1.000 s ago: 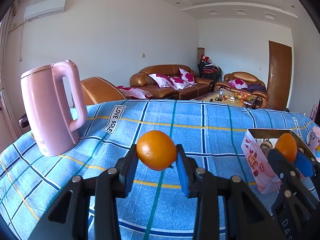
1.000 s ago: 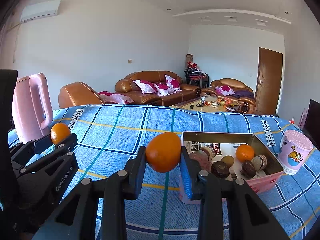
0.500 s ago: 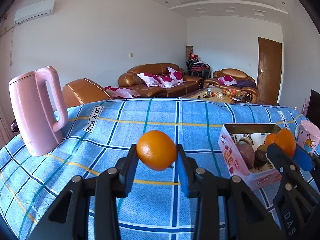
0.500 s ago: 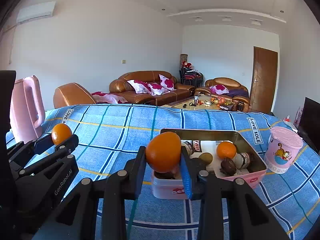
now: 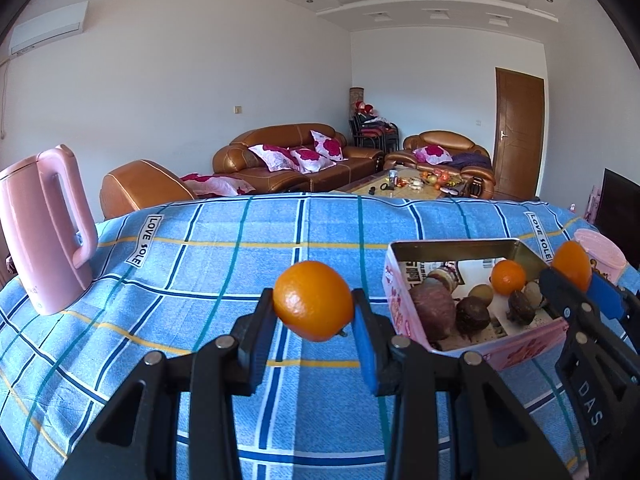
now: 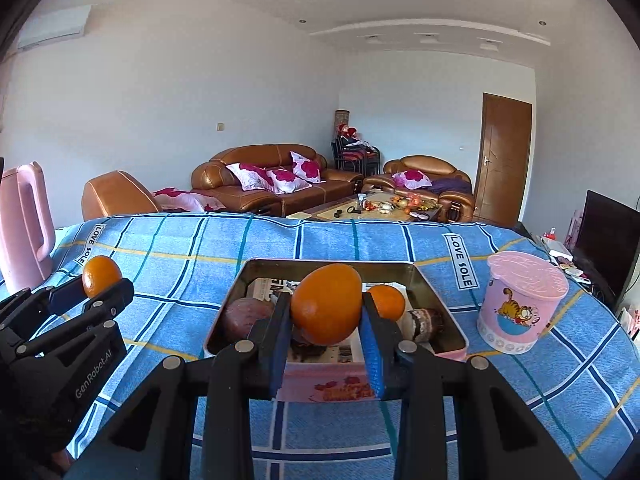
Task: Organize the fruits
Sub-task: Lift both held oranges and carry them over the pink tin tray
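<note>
My left gripper (image 5: pixel 314 314) is shut on an orange (image 5: pixel 314 300) above the blue checked cloth, just left of the pink tin box (image 5: pixel 400 312). My right gripper (image 6: pixel 326 320) is shut on a second orange (image 6: pixel 326 304), held over the near edge of the tin box (image 6: pixel 440 304). Inside the tin lie another orange (image 6: pixel 387 301), a reddish-purple fruit (image 5: pixel 432 312) and several dark round fruits. Each wrist view also shows the other gripper at its side edge: the right one (image 5: pixel 576 280) and the left one (image 6: pixel 96 294).
A pink kettle (image 5: pixel 44 232) stands at the far left of the cloth-covered table (image 5: pixel 200 264). A pink lidded cup (image 6: pixel 520 308) with a cartoon cat stands right of the tin. Beyond the table are brown sofas, a coffee table and a door.
Both grippers have moved to the right with their oranges. The tin box has come closer and now sits right under the right gripper; the kettle has slid toward the left edge.
</note>
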Demonstrator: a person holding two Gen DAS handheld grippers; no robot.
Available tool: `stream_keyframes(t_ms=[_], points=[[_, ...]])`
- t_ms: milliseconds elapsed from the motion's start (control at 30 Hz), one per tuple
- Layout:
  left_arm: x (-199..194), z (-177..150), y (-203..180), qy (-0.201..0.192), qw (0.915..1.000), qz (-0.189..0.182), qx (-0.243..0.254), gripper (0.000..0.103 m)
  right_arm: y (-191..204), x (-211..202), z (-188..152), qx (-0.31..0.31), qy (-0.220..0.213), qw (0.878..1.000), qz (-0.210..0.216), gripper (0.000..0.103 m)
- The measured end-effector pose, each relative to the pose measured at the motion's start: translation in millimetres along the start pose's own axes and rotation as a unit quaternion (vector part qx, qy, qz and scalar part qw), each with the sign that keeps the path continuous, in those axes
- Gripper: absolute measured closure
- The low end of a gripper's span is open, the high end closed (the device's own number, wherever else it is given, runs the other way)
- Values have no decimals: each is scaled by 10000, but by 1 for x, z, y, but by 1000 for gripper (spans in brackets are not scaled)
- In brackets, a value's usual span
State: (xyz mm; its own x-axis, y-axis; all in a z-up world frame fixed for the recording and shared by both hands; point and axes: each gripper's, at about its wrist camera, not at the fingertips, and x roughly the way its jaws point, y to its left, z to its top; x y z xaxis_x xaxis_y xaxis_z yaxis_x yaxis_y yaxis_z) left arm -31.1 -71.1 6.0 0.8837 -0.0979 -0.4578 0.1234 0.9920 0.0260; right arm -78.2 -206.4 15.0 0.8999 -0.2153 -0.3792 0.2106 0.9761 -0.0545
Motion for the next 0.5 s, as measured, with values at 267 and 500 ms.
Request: stream_keyframes(t_ms=[267,500], points=[[0,3,-29,0,9996,-203,179,65,-24,1,1,-12,-56,9997,-237,68],[4,6,-53,20,9987,-388,316,65,-47,6,2,49,-37,9990,-449,68]])
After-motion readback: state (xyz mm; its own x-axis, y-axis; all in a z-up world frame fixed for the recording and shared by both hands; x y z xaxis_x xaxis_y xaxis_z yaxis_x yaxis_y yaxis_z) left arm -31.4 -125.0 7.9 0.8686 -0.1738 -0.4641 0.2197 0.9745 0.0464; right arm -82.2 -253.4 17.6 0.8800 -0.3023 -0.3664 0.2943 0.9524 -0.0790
